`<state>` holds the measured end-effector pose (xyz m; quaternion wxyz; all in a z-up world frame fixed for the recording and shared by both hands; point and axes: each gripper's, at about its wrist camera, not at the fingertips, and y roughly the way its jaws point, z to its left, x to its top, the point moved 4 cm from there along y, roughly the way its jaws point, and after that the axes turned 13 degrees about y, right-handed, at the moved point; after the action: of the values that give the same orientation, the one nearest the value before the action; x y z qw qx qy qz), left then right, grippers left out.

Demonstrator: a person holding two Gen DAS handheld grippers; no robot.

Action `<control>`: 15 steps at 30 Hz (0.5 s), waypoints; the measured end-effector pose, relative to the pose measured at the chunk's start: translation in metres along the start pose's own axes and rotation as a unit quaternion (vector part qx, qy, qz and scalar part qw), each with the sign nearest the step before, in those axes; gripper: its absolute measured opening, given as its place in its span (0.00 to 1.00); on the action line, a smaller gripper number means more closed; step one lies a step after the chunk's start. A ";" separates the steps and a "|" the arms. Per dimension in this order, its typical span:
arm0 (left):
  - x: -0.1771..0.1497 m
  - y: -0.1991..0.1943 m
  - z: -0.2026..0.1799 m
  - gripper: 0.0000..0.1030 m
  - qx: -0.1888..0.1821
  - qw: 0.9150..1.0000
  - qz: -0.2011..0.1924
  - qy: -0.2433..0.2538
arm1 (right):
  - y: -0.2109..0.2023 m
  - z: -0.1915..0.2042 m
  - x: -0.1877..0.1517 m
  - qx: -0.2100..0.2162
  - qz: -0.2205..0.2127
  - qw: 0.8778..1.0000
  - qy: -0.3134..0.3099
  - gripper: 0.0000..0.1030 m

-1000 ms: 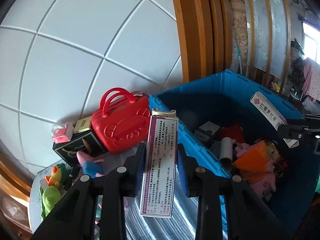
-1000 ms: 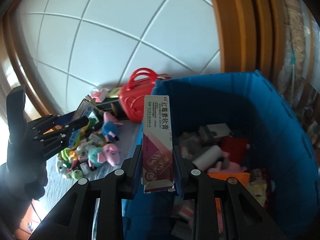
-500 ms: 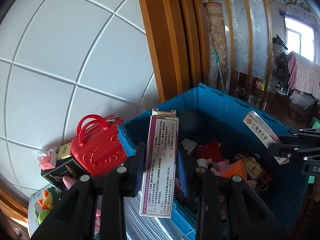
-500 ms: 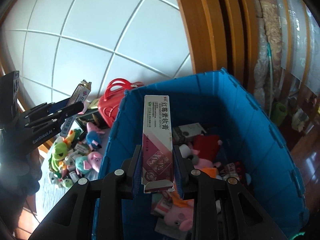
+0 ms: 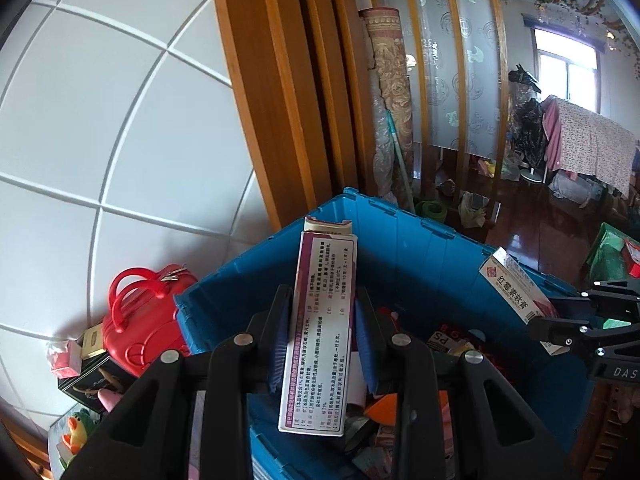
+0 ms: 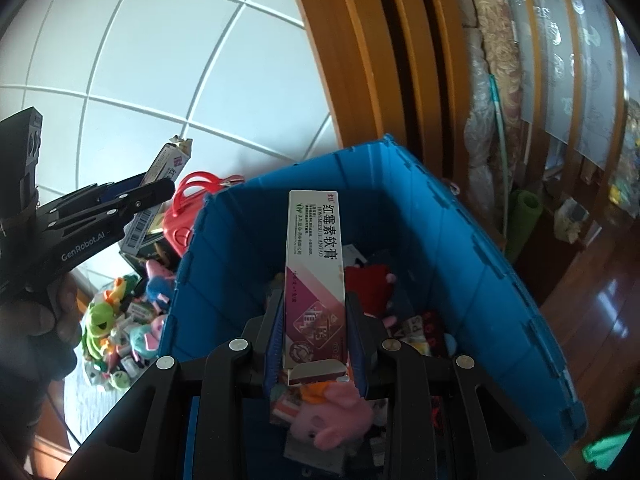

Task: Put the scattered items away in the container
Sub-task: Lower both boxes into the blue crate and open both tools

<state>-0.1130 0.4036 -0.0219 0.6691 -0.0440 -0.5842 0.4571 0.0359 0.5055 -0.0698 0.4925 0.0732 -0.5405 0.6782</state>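
I am swinging both grippers off the toy pile and over the blue crate, the left gripper clamping one ointment carton, the right gripper another, probably far enough in for dropping.

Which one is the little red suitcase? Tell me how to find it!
Find the big blue bin by the white tiled wall. Just outside its left corner sits the red suitcase, among small boxes. Only it is shiny red plastic with two looped handles on top.
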 end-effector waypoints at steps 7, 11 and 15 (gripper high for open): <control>0.014 0.019 -0.018 0.29 -0.022 1.000 0.001 0.005 | -0.007 -0.019 0.002 -0.021 0.000 1.000 0.009 0.27; 0.021 0.029 -0.024 0.29 -0.029 1.000 0.001 0.007 | -0.010 -0.029 0.002 -0.033 0.001 0.999 0.016 0.27; 0.027 0.038 -0.027 0.29 -0.033 0.999 0.000 0.007 | -0.010 -0.040 0.002 -0.043 0.004 0.999 0.022 0.27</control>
<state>-0.1151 0.4564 -0.0324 0.6712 -0.0694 -0.5947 0.4370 0.0595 0.5384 -0.0778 0.5047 0.0346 -0.5584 0.6575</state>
